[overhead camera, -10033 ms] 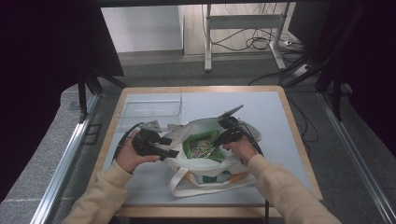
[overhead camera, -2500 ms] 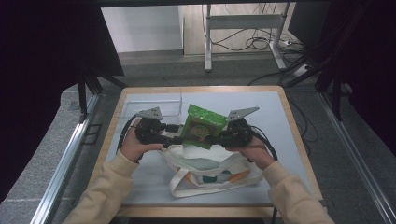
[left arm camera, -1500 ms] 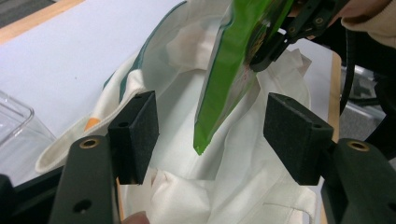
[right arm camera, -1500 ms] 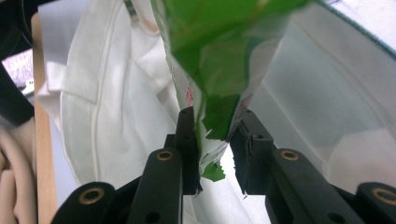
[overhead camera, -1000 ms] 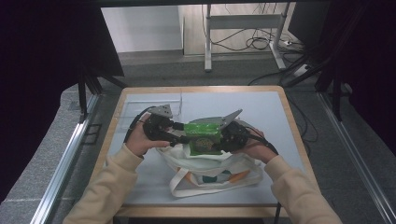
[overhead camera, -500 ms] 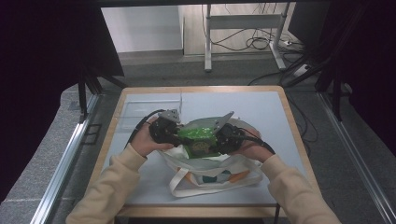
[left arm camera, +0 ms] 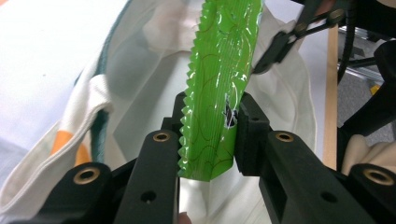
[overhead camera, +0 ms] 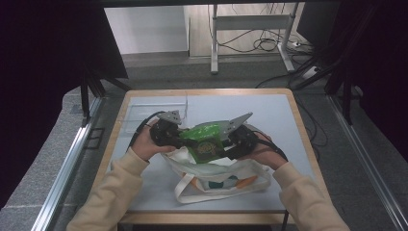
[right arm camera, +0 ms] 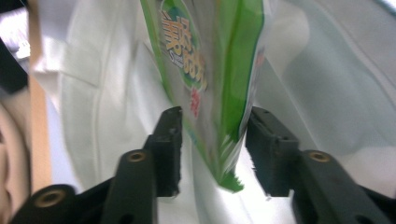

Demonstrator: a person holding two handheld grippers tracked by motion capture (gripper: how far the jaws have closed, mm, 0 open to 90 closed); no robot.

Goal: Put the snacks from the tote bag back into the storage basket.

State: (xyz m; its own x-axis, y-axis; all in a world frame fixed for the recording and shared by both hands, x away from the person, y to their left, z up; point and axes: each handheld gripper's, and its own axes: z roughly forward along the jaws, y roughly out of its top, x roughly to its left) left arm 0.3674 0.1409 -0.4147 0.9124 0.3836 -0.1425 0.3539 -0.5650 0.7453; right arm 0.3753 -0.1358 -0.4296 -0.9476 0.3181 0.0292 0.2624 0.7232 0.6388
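Here's the green snack pouch (overhead camera: 207, 139), glossy and crinkly, held up between the two grippers right above the open mouth of the white tote bag (overhead camera: 219, 175) on the table (overhead camera: 288, 115). Bright green foil, a zigzag crimped seal along its edge, thin dark swirls in the print; on its face there's a round logo and big yellow-orange lettering (right arm camera: 184, 44) with a dash of red below it.

In the high view its long axis runs roughly side to side, left gripper to right gripper, with the printed face tipped toward the person. How far its lower edge has sunk into the bag is hard to judge from up there.

The left gripper (left arm camera: 208, 135) has its jaws closed narrow on the crimped end of the pouch, pads pressed to both sides of the foil. The right gripper (right arm camera: 212, 140) sits at the opposite end: its jaws flank the pouch's corner with a visible gap at each pad, so it looks slack rather than clamped.

The tote lies rumpled beneath, white straps looped toward the near edge, orange and teal patches showing on its side.
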